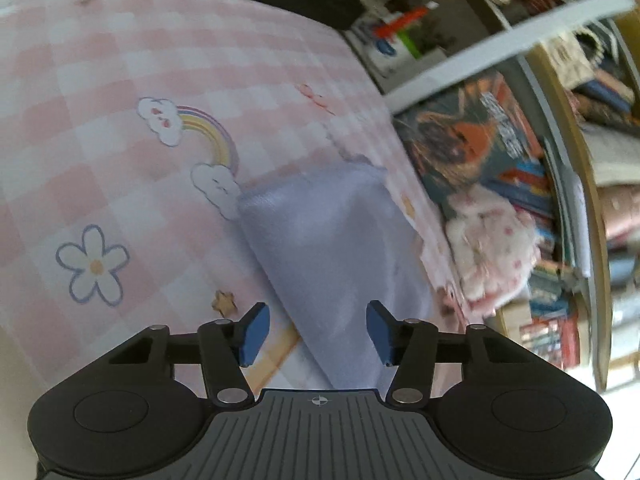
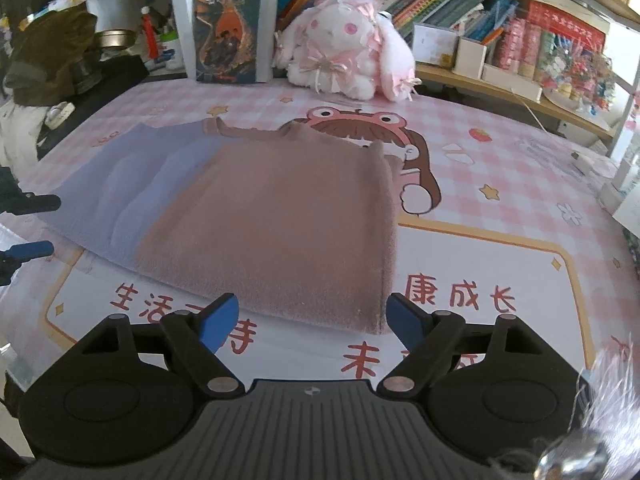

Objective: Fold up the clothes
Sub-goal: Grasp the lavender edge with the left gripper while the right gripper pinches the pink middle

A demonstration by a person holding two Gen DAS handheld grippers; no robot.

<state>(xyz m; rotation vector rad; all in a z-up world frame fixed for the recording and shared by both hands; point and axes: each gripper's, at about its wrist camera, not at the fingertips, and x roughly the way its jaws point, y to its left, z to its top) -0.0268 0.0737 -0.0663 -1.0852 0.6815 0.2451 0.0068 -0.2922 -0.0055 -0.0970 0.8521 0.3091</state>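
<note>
A folded brown garment (image 2: 288, 224) lies flat on the pink checked table mat (image 2: 500, 168), overlapping a lavender garment (image 2: 120, 184) spread to its left. My right gripper (image 2: 312, 316) is open and empty, hovering just before the brown garment's near edge. In the left wrist view the lavender garment (image 1: 336, 248) runs away from my left gripper (image 1: 318, 330), which is open and empty with the cloth's near end between its fingers but not pinched. The left gripper's fingers (image 2: 28, 250) show at the right wrist view's left edge.
A pink plush rabbit (image 2: 344, 52) and an upright book (image 2: 228, 28) stand at the mat's far edge before shelves of books (image 2: 500, 20). Dark clutter (image 2: 52, 60) lies at the far left. White boxes (image 2: 628, 184) sit at the right edge.
</note>
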